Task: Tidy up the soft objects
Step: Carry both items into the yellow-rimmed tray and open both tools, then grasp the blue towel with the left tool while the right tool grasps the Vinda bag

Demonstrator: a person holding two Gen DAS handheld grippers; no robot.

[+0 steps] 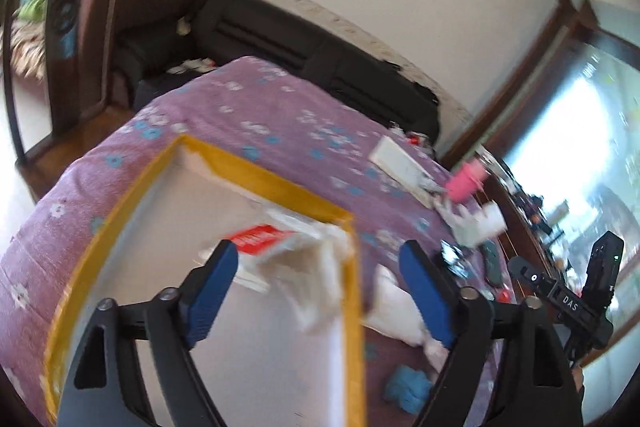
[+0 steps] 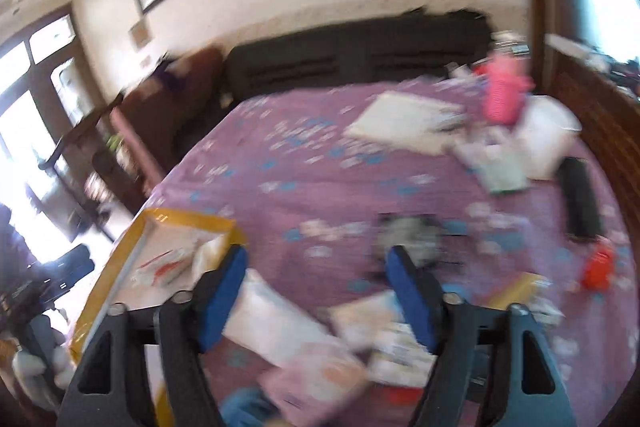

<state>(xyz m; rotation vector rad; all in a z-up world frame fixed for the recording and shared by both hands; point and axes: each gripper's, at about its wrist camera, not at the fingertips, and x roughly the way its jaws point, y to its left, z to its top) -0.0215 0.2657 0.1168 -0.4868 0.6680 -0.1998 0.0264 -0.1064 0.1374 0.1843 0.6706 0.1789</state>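
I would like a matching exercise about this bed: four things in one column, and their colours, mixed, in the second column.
Things:
1. box rim
2. bedspread
3. headboard
4. tong pads

Colours:
a. black
b. blue
c. yellow
d. purple with flowers

Pairs: 1-c, 2-d, 3-a, 4-b

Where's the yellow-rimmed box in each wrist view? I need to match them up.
Left wrist: yellow-rimmed box fills lower left, under the left gripper.
Right wrist: yellow-rimmed box sits at the lower left edge.
Shared landmark: the pink toy far right on the bedspread.
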